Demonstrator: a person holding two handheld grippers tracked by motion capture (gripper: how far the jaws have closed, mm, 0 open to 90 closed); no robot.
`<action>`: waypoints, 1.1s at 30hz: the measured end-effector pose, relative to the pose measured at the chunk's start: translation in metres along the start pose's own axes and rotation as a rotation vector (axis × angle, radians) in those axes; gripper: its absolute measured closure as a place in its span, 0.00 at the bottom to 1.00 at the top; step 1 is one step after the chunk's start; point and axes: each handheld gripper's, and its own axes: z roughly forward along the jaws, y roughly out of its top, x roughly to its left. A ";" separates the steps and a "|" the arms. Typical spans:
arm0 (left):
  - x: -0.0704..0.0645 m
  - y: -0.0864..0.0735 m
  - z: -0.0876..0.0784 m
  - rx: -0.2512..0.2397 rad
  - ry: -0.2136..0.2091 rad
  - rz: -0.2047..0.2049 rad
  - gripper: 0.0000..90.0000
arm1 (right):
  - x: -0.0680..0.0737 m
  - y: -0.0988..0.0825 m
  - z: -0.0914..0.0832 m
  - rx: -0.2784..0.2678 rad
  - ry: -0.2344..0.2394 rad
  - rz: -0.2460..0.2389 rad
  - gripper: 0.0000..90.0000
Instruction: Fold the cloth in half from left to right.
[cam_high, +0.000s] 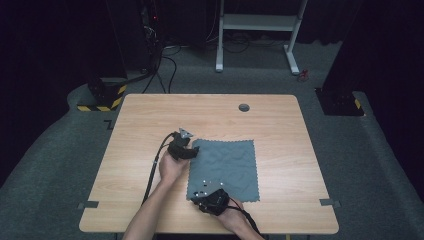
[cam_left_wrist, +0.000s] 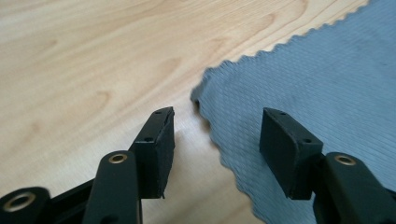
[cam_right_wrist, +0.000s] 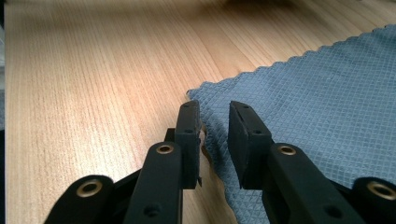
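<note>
A grey-blue square cloth (cam_high: 227, 167) lies flat on the wooden table (cam_high: 150, 115), right of its middle. My left gripper (cam_high: 192, 150) is at the cloth's far-left corner. In the left gripper view its jaws (cam_left_wrist: 217, 123) stand wide apart, astride the scalloped corner of the cloth (cam_left_wrist: 317, 79), and touch nothing. My right gripper (cam_high: 197, 195) is at the near-left corner. In the right gripper view its jaws (cam_right_wrist: 215, 112) stand a narrow gap apart over the edge of the cloth (cam_right_wrist: 327, 102), and the pads do not press on it.
A round grommet hole (cam_high: 244, 107) sits near the table's far edge. Tape strips (cam_high: 88, 204) mark the near corners. Behind the table stand a white desk frame (cam_high: 257, 22), black stands and floor cables (cam_high: 167, 65). Bare wood (cam_high: 130, 165) lies left of the cloth.
</note>
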 end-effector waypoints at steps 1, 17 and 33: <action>0.002 0.002 0.002 0.002 -0.012 -0.024 0.52 | 0.000 0.000 0.000 0.000 0.001 0.003 0.82; 0.007 0.014 0.012 0.015 -0.035 -0.019 0.77 | 0.011 0.007 0.005 -0.030 -0.016 -0.007 0.74; 0.005 0.024 0.015 0.059 -0.064 -0.032 0.99 | 0.014 0.013 0.014 0.006 -0.083 -0.014 0.99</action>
